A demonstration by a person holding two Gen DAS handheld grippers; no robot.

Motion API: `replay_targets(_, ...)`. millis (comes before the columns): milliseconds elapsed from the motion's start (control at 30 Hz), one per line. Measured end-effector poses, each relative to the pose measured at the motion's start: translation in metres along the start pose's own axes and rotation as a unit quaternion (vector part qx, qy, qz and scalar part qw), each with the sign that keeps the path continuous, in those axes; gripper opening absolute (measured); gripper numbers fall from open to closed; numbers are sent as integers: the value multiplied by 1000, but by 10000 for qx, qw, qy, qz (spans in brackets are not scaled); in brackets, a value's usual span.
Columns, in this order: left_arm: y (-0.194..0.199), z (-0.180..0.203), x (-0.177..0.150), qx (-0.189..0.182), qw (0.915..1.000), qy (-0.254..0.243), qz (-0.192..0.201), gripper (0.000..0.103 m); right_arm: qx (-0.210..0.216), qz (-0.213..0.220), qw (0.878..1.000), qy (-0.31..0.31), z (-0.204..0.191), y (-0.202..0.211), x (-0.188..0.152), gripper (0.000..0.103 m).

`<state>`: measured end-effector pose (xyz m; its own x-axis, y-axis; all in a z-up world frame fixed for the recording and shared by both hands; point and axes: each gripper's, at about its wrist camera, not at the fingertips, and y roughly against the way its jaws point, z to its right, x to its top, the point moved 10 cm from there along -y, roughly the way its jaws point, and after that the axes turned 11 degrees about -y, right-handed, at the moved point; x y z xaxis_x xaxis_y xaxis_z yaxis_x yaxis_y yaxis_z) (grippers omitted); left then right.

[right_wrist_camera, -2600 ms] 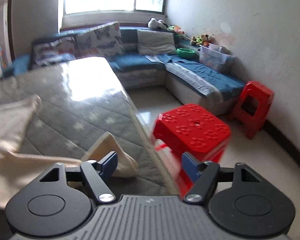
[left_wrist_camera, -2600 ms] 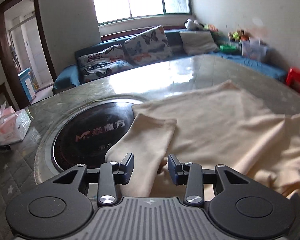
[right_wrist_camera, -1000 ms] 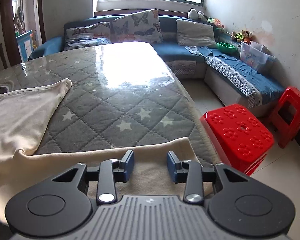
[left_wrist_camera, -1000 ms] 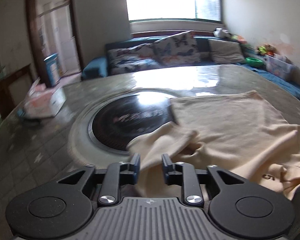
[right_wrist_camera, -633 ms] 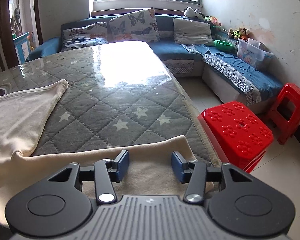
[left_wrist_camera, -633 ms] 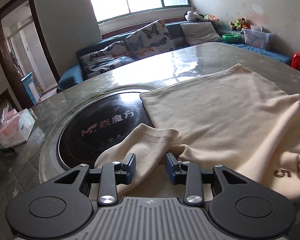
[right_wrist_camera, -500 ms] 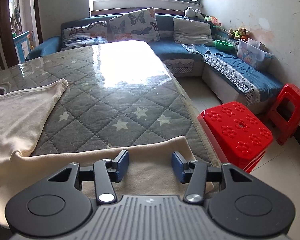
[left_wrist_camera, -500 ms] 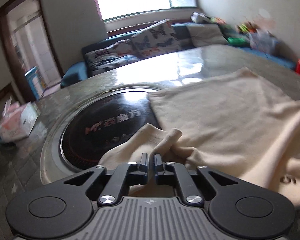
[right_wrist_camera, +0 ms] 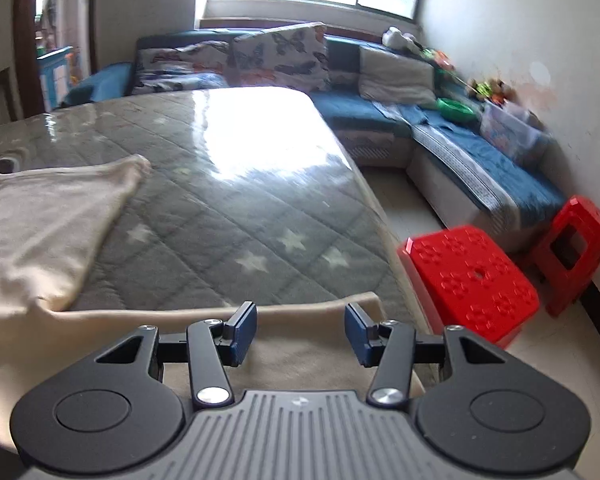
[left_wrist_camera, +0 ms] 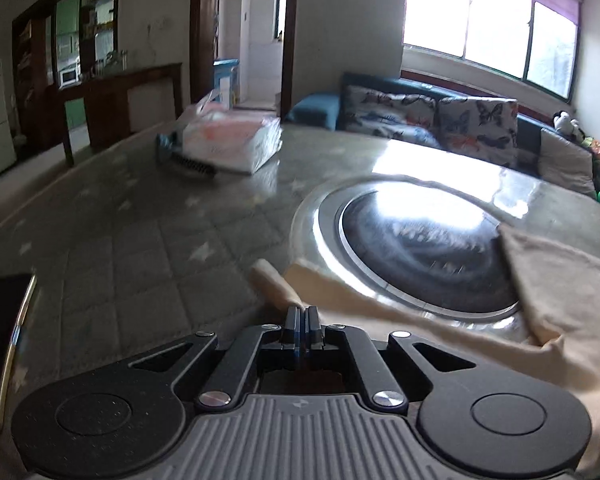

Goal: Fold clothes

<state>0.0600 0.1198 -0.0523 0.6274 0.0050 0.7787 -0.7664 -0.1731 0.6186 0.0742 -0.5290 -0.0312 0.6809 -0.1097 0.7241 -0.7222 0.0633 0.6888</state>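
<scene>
A cream garment (left_wrist_camera: 560,280) lies on the quilted table, partly over a round black hotplate (left_wrist_camera: 424,248). My left gripper (left_wrist_camera: 301,316) is shut on the garment's sleeve (left_wrist_camera: 276,284) and holds it stretched out to the left over the table. In the right wrist view the same garment (right_wrist_camera: 48,216) is spread at the left, with its near hem (right_wrist_camera: 300,320) under my right gripper (right_wrist_camera: 300,326), which is open just above the cloth.
A tissue pack (left_wrist_camera: 228,140) and a comb lie at the table's far left. A dark phone (left_wrist_camera: 4,320) lies at the near left. Two red stools (right_wrist_camera: 468,276) stand on the floor right of the table edge. A blue sofa (right_wrist_camera: 380,92) runs behind.
My left gripper closed on the sleeve and swung left, pulling it out across the table. My right gripper stayed open over the near hem and shifted slightly.
</scene>
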Motion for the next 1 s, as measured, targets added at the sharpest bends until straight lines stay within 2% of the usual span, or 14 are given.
replay_targets(133,2,1,-7,94,9999,-53,-27,2,679,64,9969,395,-42,23,6,50)
replay_targets(233,6,-2,-10,186,9998,-27,-29,2,1194,40,9895,812,-78,40,1,50)
replay_targets(367,9,-14,-19,384,9990,-37,-232,3,1945,-183,9713,1355,-126,58,-19,50)
replay_targets(433,13,-16,-22,316,9991,10,-272,5,2208,-268,9608,1656,-152,65,-31,49)
replay_targets(533,31,-5,-16,151,9997,-137,-115,5,2494,-396,9484,1914,-176,72,-46,48)
replay_targets(600,46,20,-7,-281,9989,-363,101,11,2746,-509,9383,2042,-195,81,-56,48)
replay_targets(633,54,37,-3,-536,9970,-522,201,19,2885,-573,9320,2118,-205,86,-62,48)
replay_targets(667,62,54,0,-797,9941,-680,295,26,2980,-620,9269,2195,-212,89,-67,48)
replay_targets(733,76,93,2,-1374,9846,-998,421,32,3101,-690,9192,2326,-223,96,-76,48)
replay_targets(833,97,150,1,-2223,9621,-1475,574,37,3093,-791,9156,2444,-230,98,-88,47)
replay_targets(867,103,165,-2,-2436,9539,-1649,596,42,3045,-815,9162,2474,-230,98,-91,46)
replay_targets(933,112,195,-10,-2822,9363,-1993,631,44,2947,-867,9185,2491,-230,95,-96,43)
replay_targets(1000,114,214,-19,-2965,9240,-2337,607,44,2918,-927,9191,2481,-228,94,-100,33)
